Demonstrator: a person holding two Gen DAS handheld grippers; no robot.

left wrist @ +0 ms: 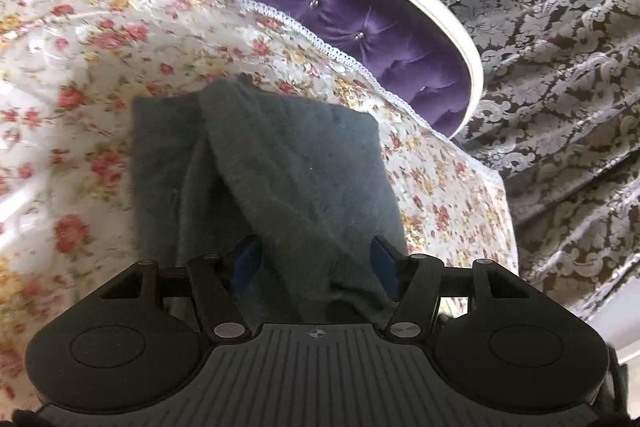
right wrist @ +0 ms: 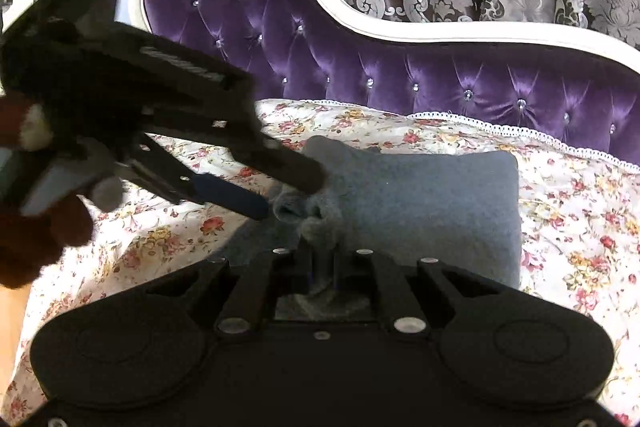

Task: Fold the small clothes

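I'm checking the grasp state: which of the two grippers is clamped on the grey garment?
The right gripper: its fingers are pinched together on the grey garment. The left gripper is spread wide, fabric lying loose between its blue pads.

right gripper (right wrist: 323, 263) apparently pinching grey garment (right wrist: 432, 203)

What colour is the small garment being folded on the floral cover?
Plain grey-blue garment, no print; it shows best in the right wrist view.
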